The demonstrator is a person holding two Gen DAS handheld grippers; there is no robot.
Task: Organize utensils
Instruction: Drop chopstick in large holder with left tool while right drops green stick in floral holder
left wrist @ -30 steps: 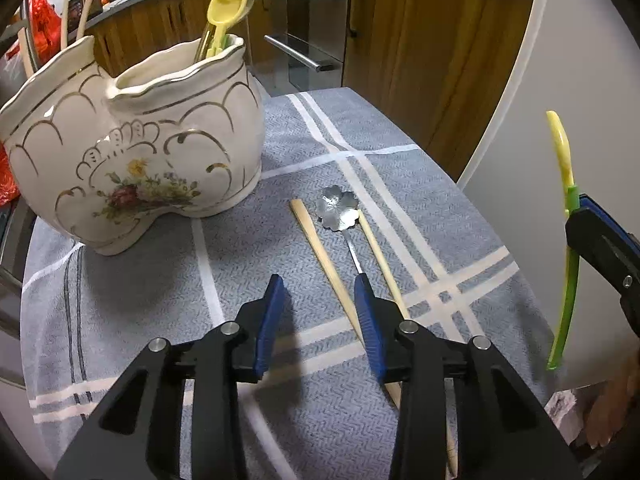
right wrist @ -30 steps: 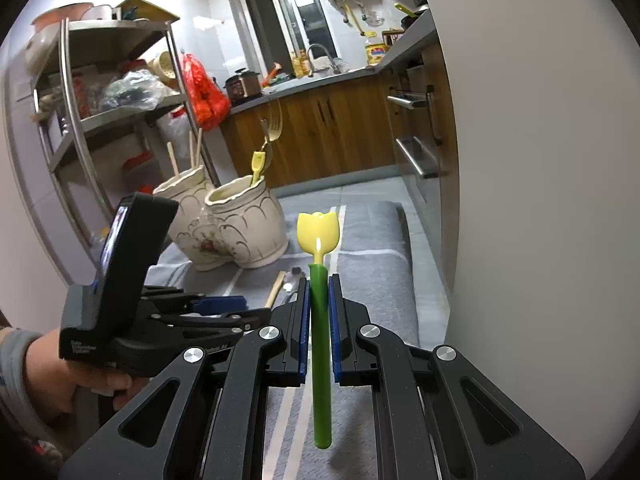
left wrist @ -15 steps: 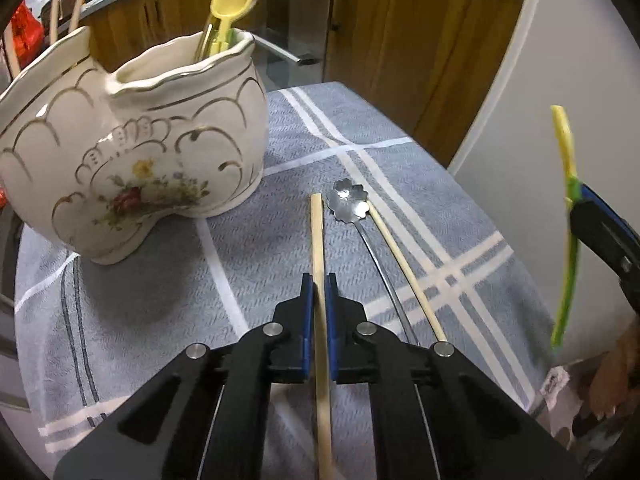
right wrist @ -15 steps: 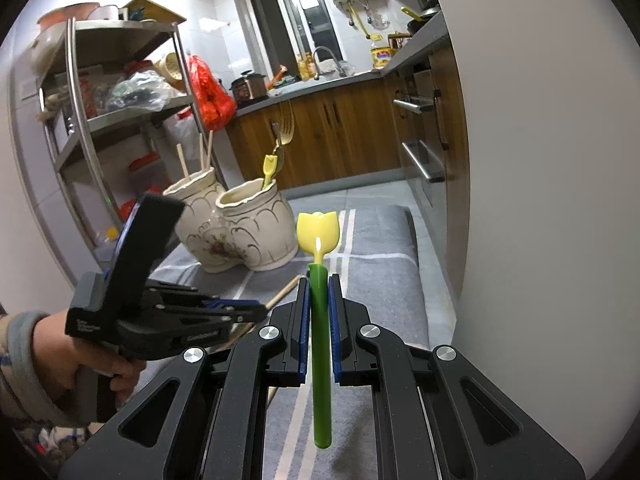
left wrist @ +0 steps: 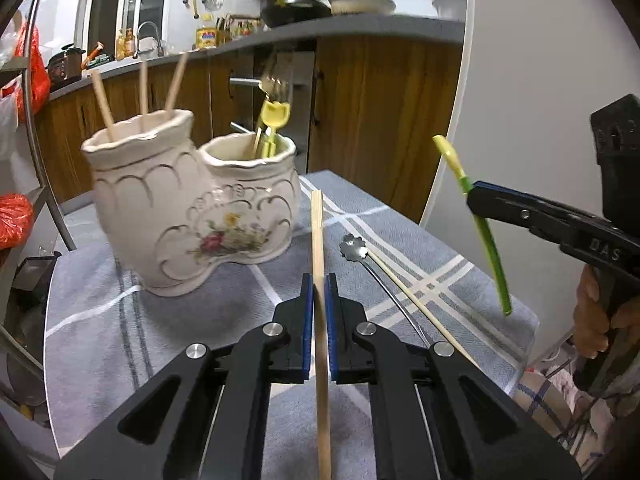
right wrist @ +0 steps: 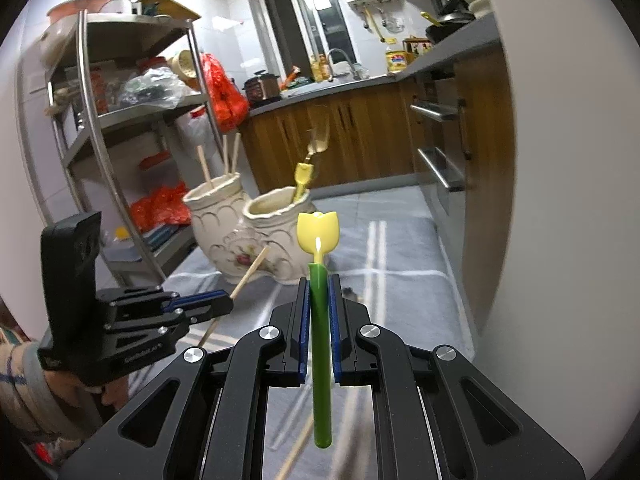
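My left gripper (left wrist: 316, 282) is shut on a wooden chopstick (left wrist: 319, 248) and holds it lifted above the grey checked cloth (left wrist: 160, 320), pointing toward the white double ceramic holder (left wrist: 192, 216). The holder's left pot has three chopsticks (left wrist: 140, 92), its right pot a yellow tulip utensil and a fork (left wrist: 272, 120). My right gripper (right wrist: 319, 282) is shut on a green-handled yellow tulip utensil (right wrist: 319, 236), held upright in the air. A flower-shaped metal spoon (left wrist: 354, 248) and another chopstick (left wrist: 416, 300) lie on the cloth.
A white wall or fridge side (left wrist: 520, 120) stands close on the right. A metal shelf rack (right wrist: 92, 128) stands to the left of the table. Wooden kitchen cabinets (right wrist: 360, 140) are behind.
My left gripper closed on the chopstick and has lifted it off the cloth, tilting up. My right gripper kept holding the tulip utensil, moving slightly nearer the holder.
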